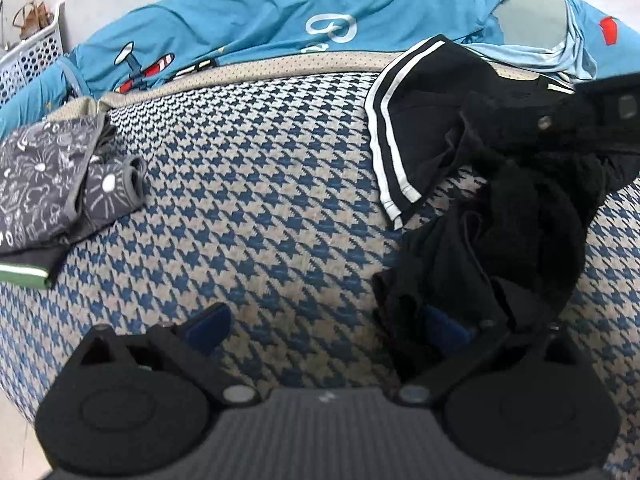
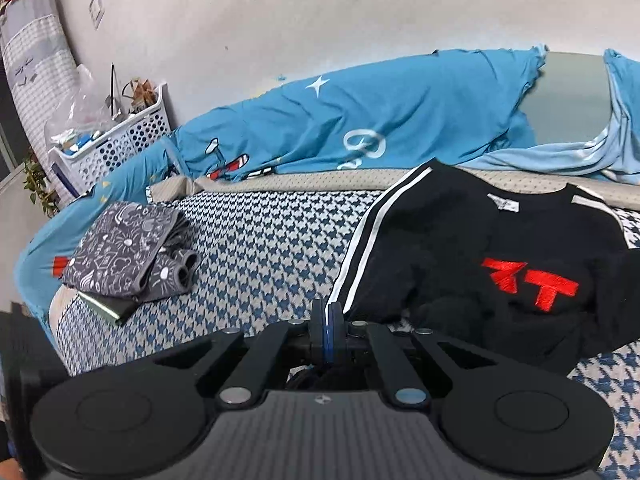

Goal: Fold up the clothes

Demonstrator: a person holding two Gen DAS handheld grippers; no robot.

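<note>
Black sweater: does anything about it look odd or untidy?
Yes. The black sweater is bunched: its lower part is crumpled in a heap, not spread flat on the bed. The grey clothes are already folded.

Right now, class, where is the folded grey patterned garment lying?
The grey garment lies at the left of both views on the houndstooth bedspread, atop a dark folded item, beside the blue quilt.

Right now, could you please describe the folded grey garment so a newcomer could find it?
On the houndstooth bed, look at the end nearest the white basket. The grey garment tops a small folded stack there; unlike the black sweater, it carries white doodles.
</note>
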